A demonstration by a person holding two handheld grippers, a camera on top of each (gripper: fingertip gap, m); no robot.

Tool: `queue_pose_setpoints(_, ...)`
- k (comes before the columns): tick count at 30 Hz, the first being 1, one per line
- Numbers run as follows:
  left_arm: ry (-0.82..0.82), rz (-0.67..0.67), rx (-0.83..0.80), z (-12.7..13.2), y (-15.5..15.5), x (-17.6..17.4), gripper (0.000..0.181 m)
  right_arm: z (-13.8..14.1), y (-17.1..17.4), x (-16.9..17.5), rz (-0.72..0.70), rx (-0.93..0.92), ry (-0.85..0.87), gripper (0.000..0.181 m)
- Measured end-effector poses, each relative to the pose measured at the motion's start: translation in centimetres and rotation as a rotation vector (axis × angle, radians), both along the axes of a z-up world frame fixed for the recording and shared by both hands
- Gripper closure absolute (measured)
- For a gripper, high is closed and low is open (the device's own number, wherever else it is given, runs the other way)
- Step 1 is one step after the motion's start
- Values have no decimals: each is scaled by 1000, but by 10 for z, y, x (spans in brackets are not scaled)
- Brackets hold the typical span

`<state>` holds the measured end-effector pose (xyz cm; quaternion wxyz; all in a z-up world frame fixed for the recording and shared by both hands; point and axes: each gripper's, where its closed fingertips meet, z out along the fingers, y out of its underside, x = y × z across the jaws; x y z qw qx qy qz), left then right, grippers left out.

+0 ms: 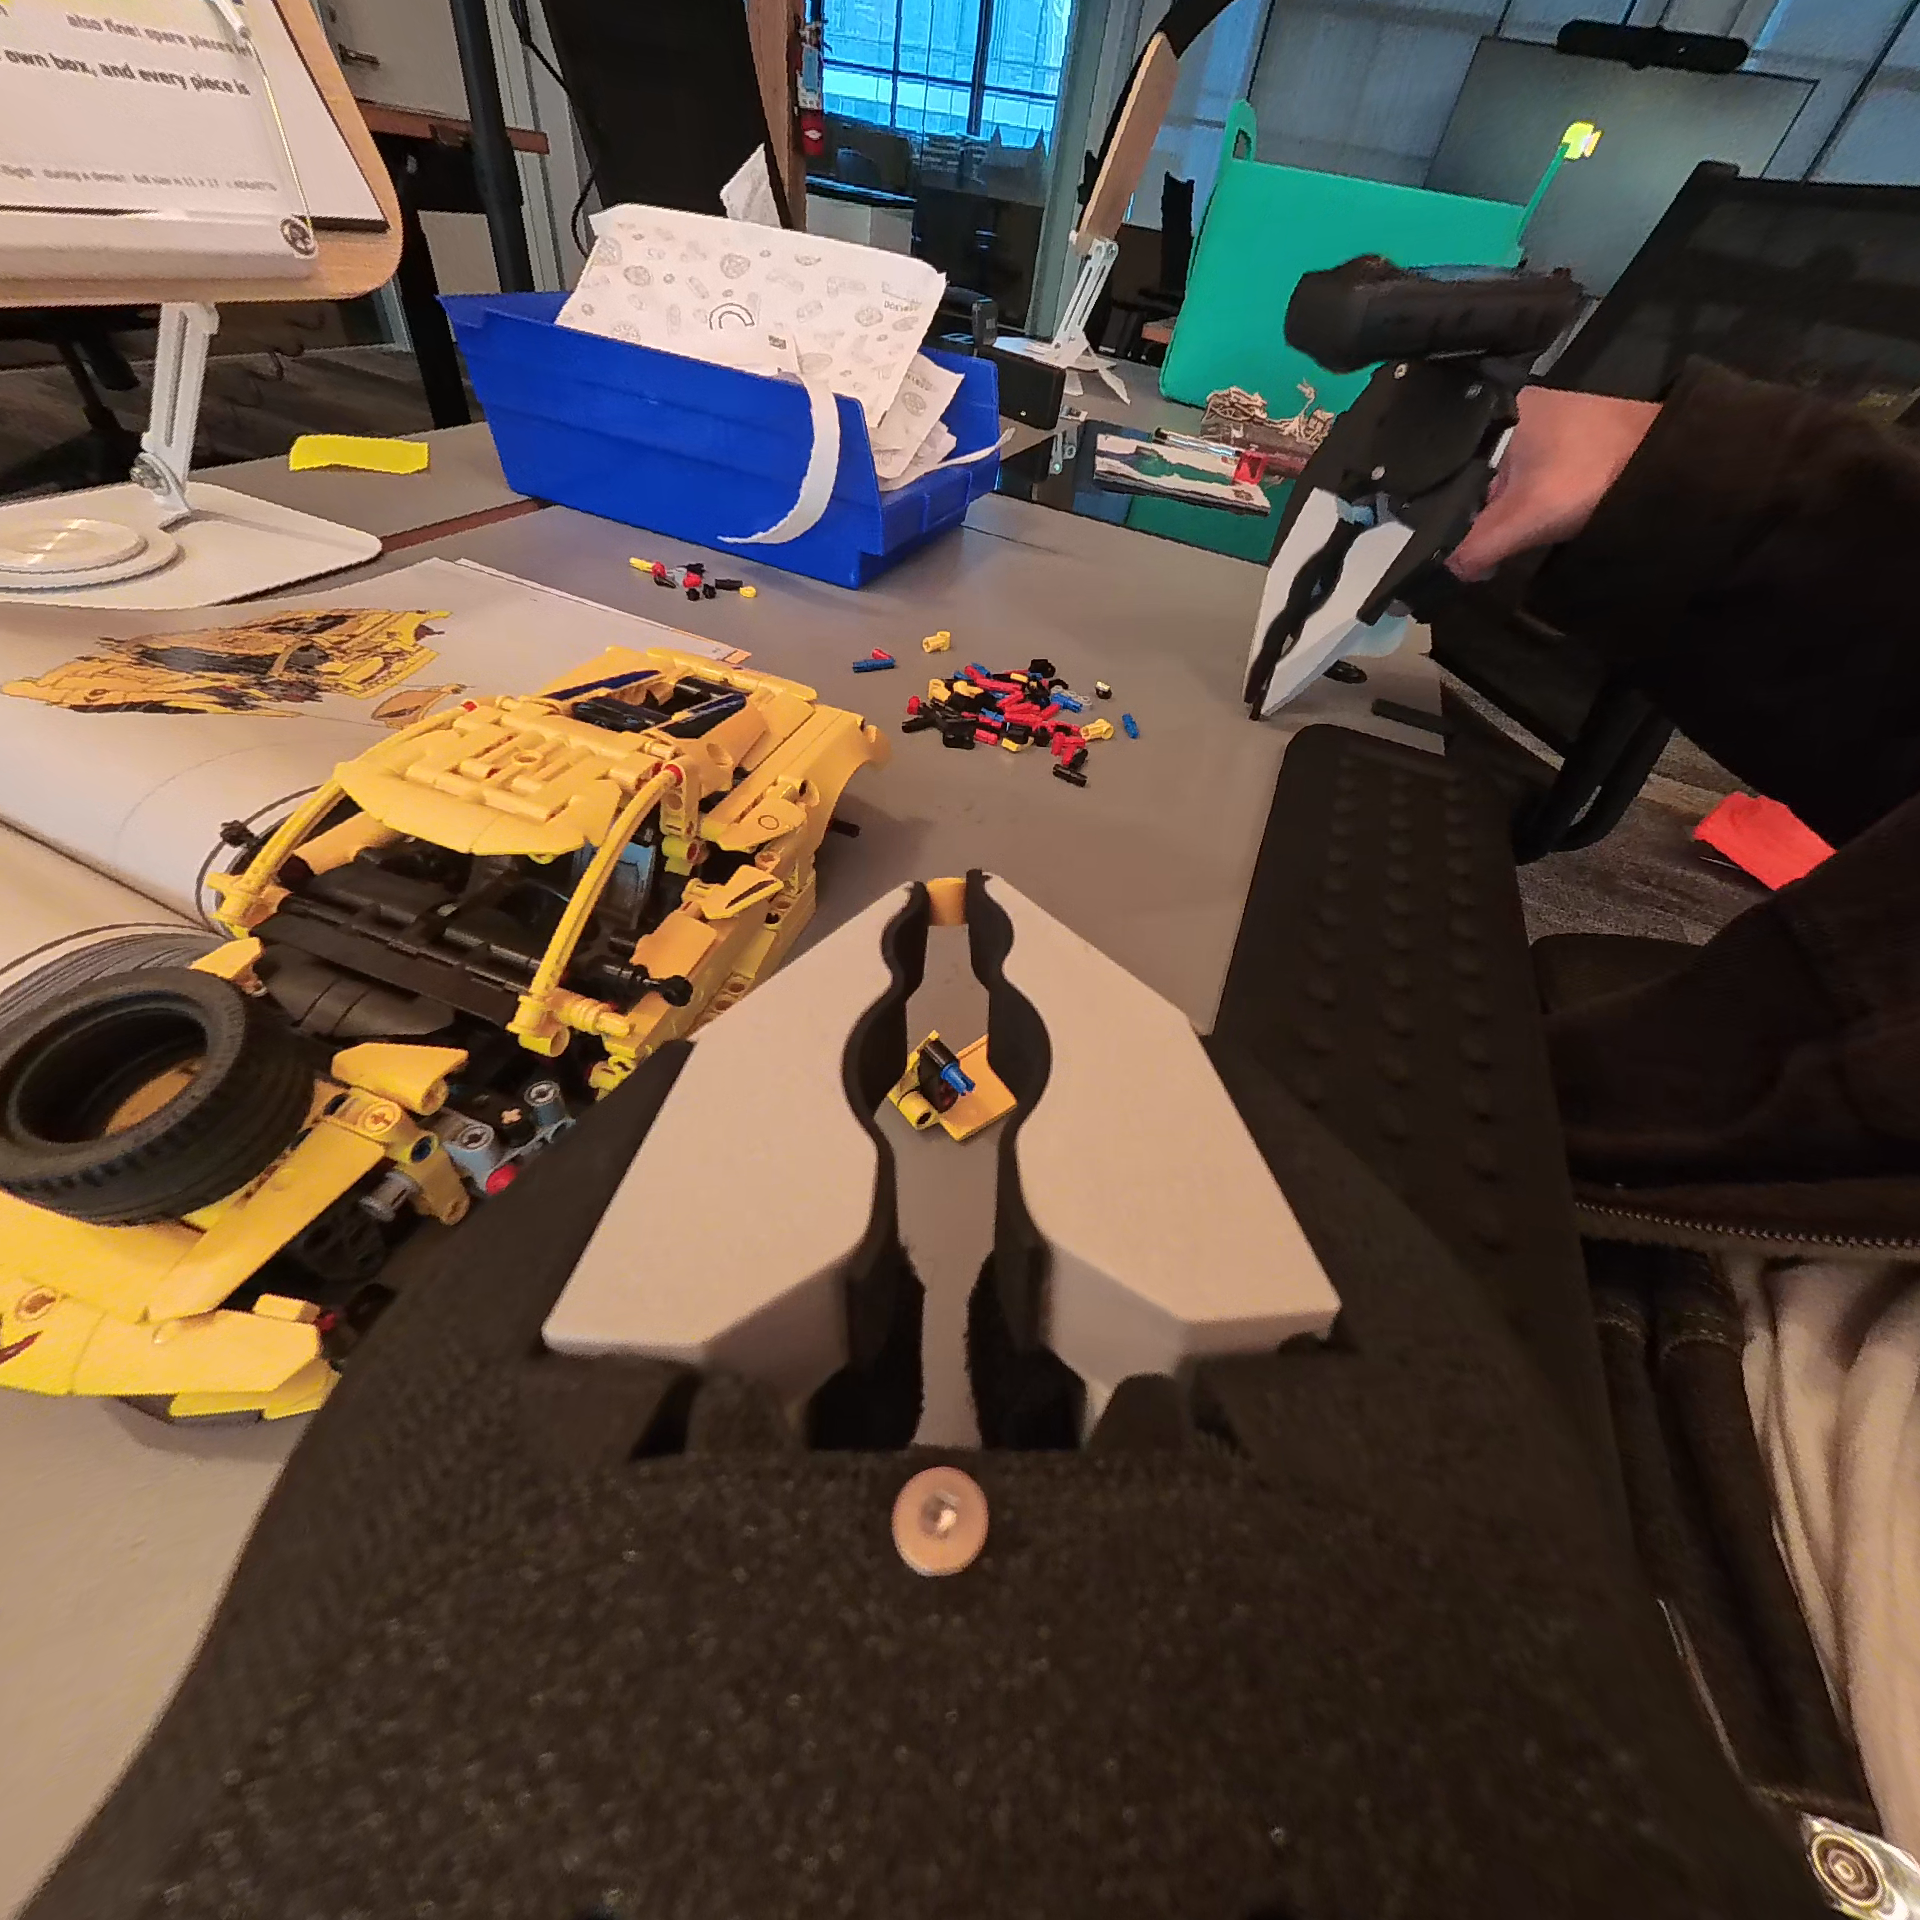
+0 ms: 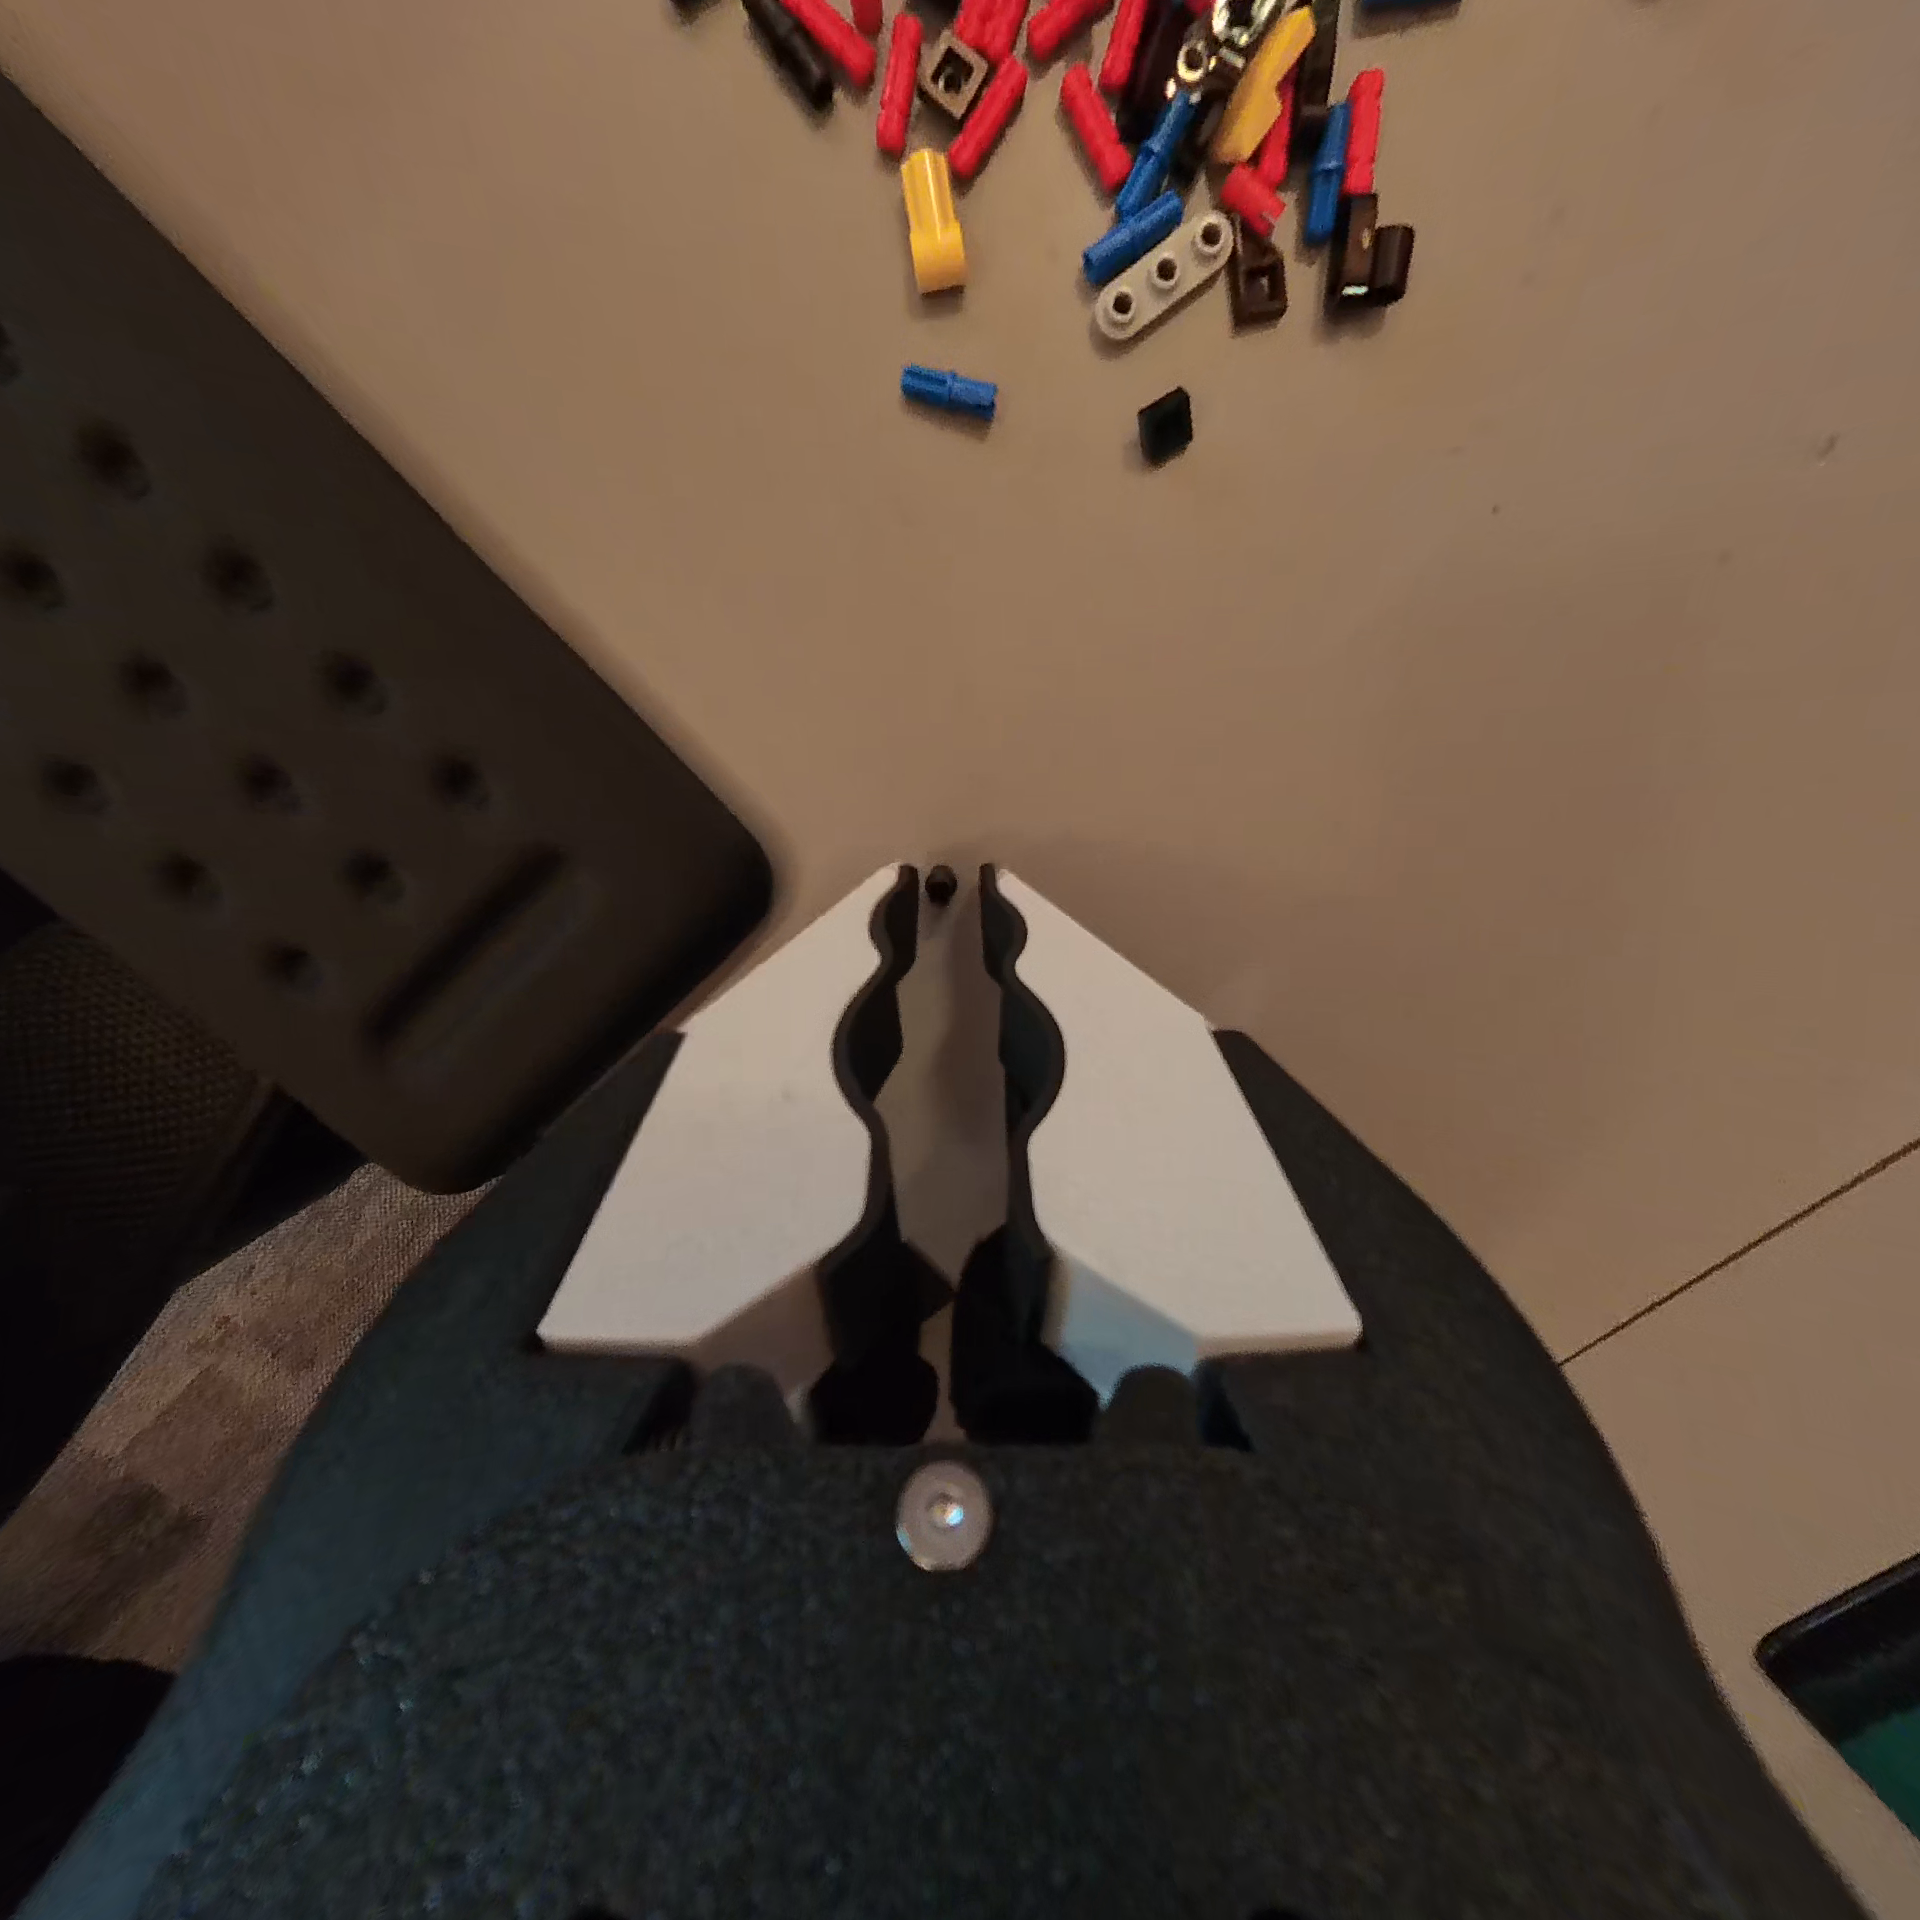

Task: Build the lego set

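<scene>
A partly built yellow Lego car point(image 1: 540, 883) lies on the grey table, left of my left gripper point(image 1: 945, 899). The left gripper is shut on a small yellow piece point(image 1: 948, 904) at its tips. Under its fingers a yellow piece with a blue pin point(image 1: 951, 1086) lies on the table. A pile of small red, blue, black and yellow pieces point(image 1: 1013, 712) point(image 2: 1143, 125) lies further back. My right gripper point(image 2: 943, 883) point(image 1: 1262, 701) points down at the table near that pile. Its jaws stand a narrow gap apart around a small black pin point(image 2: 940, 886).
A loose black tyre point(image 1: 135, 1091) lies by the car on the instruction sheet point(image 1: 156, 727). A blue bin point(image 1: 675, 436) with paper bags stands at the back. A black perforated pad point(image 1: 1371, 935) point(image 2: 260, 727) lies at the table's right edge. A blue pin point(image 2: 948, 395) and a black tile point(image 2: 1164, 424) lie apart. About 35 cm separates my left fingertips from my right.
</scene>
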<state>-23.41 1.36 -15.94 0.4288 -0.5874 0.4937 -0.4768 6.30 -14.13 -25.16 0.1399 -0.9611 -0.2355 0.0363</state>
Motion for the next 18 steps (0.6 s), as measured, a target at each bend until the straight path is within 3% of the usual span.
queue_pose_setpoints(13, -1, -1, -1, 0, 0, 0, 174, 6, 3, 0, -9, 10, -11, 177)
queue_pose_setpoints(16, -28, -25, -28, 4, -3, 0, 174, 37, 32, -35, 25, 191, 104, 177)
queue_pose_setpoints(18, -93, -82, -84, 15, -10, -2, 174, 78, 63, -95, 78, 388, 326, 177)
